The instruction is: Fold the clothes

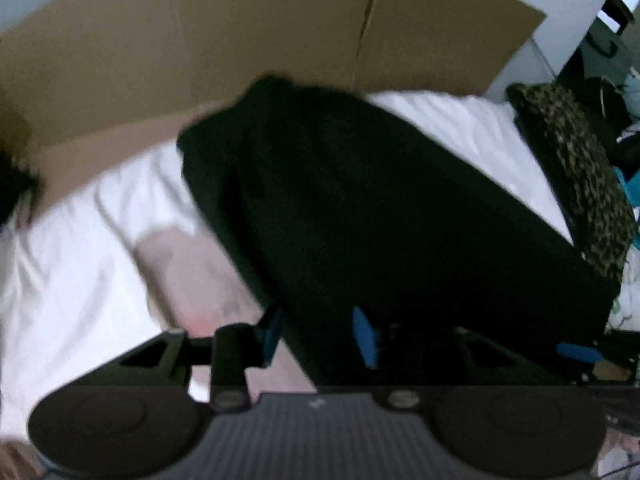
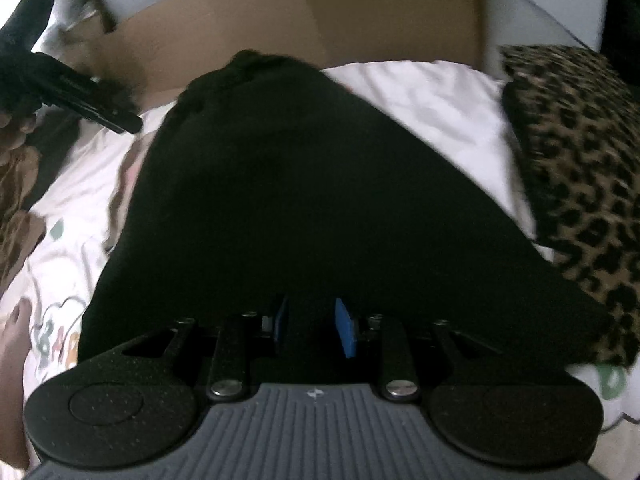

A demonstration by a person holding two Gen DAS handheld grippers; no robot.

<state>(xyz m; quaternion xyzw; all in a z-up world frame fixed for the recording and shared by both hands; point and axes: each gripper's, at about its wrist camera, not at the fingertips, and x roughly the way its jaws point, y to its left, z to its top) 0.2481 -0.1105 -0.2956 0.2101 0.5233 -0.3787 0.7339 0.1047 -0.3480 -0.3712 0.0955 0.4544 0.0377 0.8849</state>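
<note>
lying across the middle of both frames, a black garment [image 1: 360,200] of matte soft cloth spreads in a broad wedge over white bedding [image 1: 80,272]. right gripper [image 2: 312,328] pinches its near edge between blue pads. left gripper [image 1: 320,332]: jaws part-open, dark cloth between the pads, grip unclear through blur. flat brown cardboard [image 1: 200,48] fills the top; leopard-print fabric [image 2: 580,160] sits at right.
</note>
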